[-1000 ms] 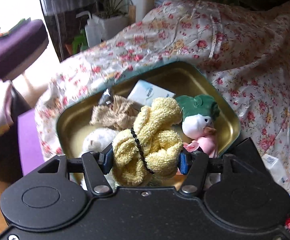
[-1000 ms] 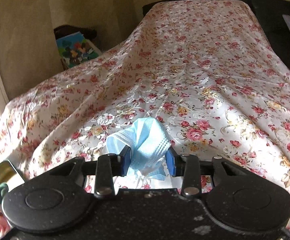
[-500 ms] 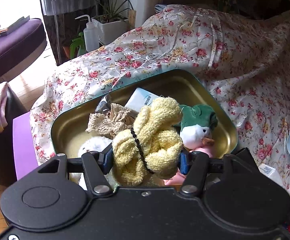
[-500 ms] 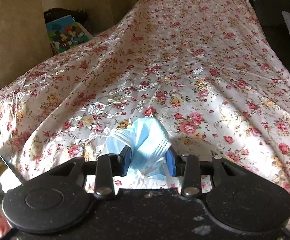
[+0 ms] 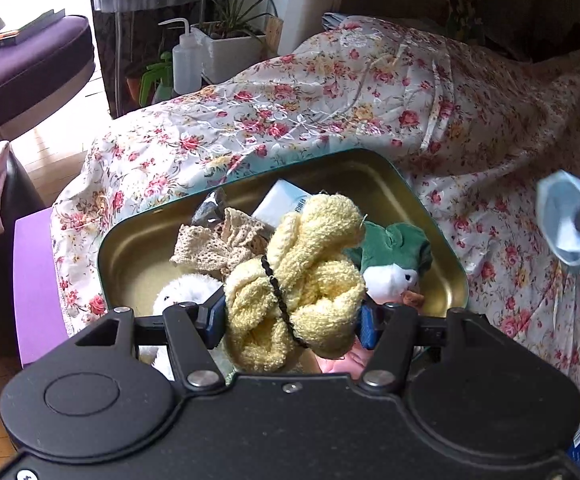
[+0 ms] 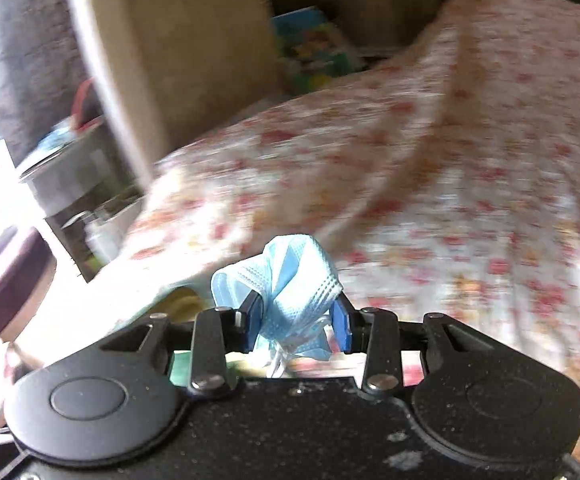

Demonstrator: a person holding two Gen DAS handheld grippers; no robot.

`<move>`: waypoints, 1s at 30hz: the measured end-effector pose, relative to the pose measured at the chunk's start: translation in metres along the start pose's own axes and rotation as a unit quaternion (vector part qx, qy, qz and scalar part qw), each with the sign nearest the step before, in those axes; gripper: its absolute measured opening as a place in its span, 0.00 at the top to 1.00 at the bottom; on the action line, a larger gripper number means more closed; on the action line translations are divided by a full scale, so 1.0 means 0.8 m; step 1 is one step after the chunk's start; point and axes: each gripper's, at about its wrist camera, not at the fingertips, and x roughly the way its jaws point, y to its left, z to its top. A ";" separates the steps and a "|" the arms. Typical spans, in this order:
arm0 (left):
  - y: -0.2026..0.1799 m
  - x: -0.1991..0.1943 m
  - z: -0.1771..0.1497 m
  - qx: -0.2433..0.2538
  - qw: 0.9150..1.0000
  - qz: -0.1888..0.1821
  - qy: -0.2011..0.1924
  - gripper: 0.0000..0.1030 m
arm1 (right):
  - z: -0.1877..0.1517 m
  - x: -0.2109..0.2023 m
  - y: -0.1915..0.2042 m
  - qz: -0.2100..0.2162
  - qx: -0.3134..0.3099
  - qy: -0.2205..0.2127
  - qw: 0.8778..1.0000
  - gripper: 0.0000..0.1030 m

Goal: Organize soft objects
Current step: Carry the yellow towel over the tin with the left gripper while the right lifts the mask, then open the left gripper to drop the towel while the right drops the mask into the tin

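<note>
My left gripper [image 5: 291, 320] is shut on a knotted yellow terry towel [image 5: 301, 280] tied with a dark band, held just above a gold metal tin [image 5: 393, 176] on the floral bedspread. In the tin lie a beige crochet piece [image 5: 214, 244], a white plush [image 5: 182, 292], a green-capped plush bird [image 5: 393, 264] and a white tissue pack [image 5: 280, 202]. My right gripper [image 6: 297, 322] is shut on a crumpled light-blue face mask [image 6: 290, 276], held in the air over the bed. In the left wrist view the same face mask [image 5: 565, 224] hangs at the right edge.
The floral bedspread [image 5: 369, 100] covers the bed. A purple seat [image 5: 30, 68], a squeeze bottle [image 5: 184, 60] and a potted plant [image 5: 234, 40] stand beyond the bed's far edge. A purple block [image 5: 34, 280] sits left of the tin. A colourful book [image 6: 313, 48] leans by the wall.
My right gripper has lifted the blue mask and swung it left, toward the tin; its view is now blurred. In the left view the mask has risen. The left gripper still holds the towel.
</note>
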 end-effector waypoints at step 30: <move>-0.002 0.000 -0.001 0.006 1.000 0.018 -0.007 0.22 | 0.012 0.086 0.141 0.043 -0.073 0.057 0.995 0.39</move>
